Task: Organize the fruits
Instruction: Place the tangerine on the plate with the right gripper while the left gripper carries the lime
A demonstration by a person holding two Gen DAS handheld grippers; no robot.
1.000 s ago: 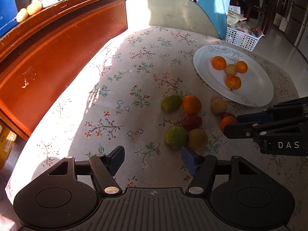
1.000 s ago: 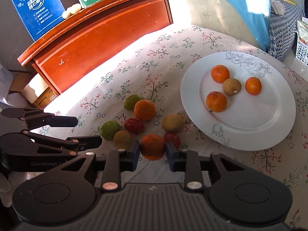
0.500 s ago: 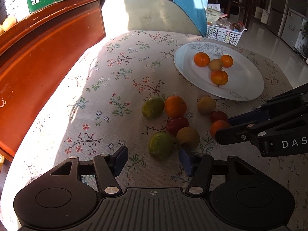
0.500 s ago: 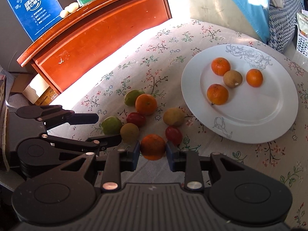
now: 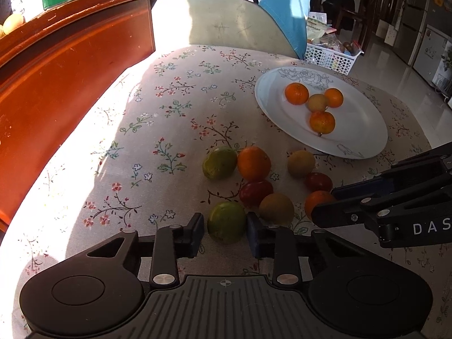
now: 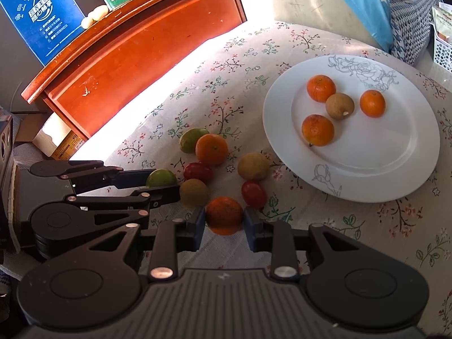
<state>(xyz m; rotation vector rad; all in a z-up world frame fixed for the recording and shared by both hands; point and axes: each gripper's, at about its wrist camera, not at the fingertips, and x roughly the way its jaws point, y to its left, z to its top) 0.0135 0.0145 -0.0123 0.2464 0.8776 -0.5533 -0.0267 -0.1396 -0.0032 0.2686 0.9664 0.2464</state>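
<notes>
Left gripper (image 5: pixel 225 227): jaws have just been closing. A second ago they stood wide apart with bare cloth between them and the lime (image 5: pixel 226 221) ahead of the right finger; now the lime sits between the pads, and both pads look pressed against its sides. Lime rests on the bench (image 5: pixel 169 107), nearest fruit of the loose cluster. In the right wrist view the same gripper comes in from the left edge, its fingers around the lime (image 6: pixel 161 178).

Loose cluster, unchanged in layout since the earlier frames: a second lime (image 5: pixel 219 162), an orange (image 5: pixel 253 163), a red fruit (image 5: pixel 255 192), a brown fruit (image 5: pixel 276 208), another brown fruit (image 5: pixel 301 163), another red fruit (image 5: pixel 318 181). All lie on the floral cloth, between the grippers and the plate (image 5: pixel 361 124).

Right gripper (image 6: pixel 224 221): narrow opening, same as a second ago; pads clamp a small orange (image 6: pixel 224 219) from both sides. Orange is at cloth level at the near edge of the cluster; cannot tell whether it is lifted clear.

Plate: on the bench to the right, holds three oranges (image 6: pixel 321 88) and one brown fruit (image 6: pixel 339 105), as before.
</notes>
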